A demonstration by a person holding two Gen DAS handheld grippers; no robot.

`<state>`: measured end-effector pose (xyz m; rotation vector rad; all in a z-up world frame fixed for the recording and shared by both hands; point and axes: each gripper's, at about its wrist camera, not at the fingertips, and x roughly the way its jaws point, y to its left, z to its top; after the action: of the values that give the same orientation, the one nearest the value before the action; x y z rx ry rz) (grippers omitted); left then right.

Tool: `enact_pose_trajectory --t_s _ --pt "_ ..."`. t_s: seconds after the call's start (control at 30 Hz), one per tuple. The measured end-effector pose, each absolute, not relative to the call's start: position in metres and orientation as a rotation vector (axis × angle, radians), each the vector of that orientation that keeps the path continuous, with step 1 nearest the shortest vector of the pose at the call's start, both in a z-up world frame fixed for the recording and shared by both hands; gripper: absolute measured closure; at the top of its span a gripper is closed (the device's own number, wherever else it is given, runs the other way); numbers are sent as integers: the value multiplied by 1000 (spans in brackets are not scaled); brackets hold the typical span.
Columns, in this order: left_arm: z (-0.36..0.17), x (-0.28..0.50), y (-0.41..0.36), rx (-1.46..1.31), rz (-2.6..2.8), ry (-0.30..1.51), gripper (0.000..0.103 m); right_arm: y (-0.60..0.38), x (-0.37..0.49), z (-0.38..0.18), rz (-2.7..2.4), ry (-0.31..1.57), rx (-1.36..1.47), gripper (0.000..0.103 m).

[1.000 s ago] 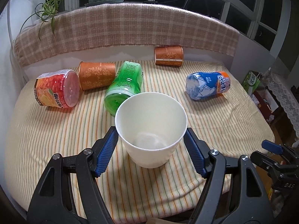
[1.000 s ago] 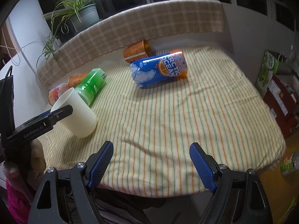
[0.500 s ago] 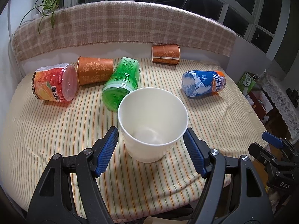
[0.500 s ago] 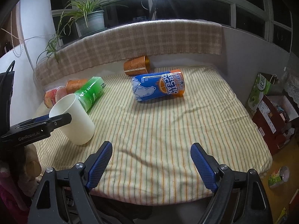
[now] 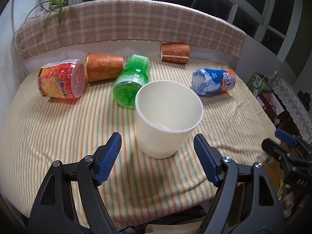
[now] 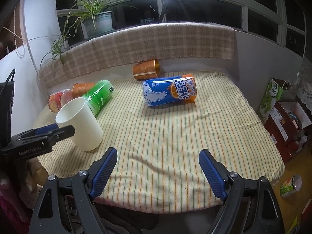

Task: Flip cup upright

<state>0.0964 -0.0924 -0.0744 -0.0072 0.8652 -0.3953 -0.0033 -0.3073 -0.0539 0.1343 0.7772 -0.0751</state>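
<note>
Left gripper (image 5: 157,154) backed off white cup (image 5: 167,119); fingers (image 5: 109,157) clear.

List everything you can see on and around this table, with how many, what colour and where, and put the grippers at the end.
White cup: one, white, standing mouth up near the front, between the left fingers but untouched.
Green bottle: one, green, lying behind the white cup.
Orange cups: two, copper-orange, on their sides, one at back left, one at the back.
Red cup: one, red and orange, on its side at far left.
Blue bottle: one, blue and orange, lying at right.
Tablecloth: one, cream with stripes.
Potted plant: one, green, on the sill.
Left gripper: black, blue pads, open.
Right gripper: same, open over bare cloth.
</note>
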Motion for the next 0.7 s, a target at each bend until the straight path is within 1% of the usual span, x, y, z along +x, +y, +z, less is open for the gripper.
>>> enact_pose_trajectory --t_s 0.17,0.3,0.53,0.57,0.6,0.63,0.7 --pt "-71 84 -80 -6 -367 837 24 -299 -4 -50 -71 759 124 14" --pt "-58 70 -66 -12 -310 756 24 -293 -6 -48 -64 740 119 12" --pt "-32 45 -51 6 -212 595 21 -280 -12 -40 -65 677 99 8" --pt "-28 41 -50 10 -204 577 16 -279 -13 -39 -62 670 100 7" --pt "-26 38 -49 14 -199 557 8 -278 -13 -38 -60 664 101 3" --pt "-23 33 -49 19 -191 532 4 -277 -14 -37 -59 649 104 1" --pt "-17 26 -49 32 -169 493 3 -275 -16 -33 -64 626 102 1"
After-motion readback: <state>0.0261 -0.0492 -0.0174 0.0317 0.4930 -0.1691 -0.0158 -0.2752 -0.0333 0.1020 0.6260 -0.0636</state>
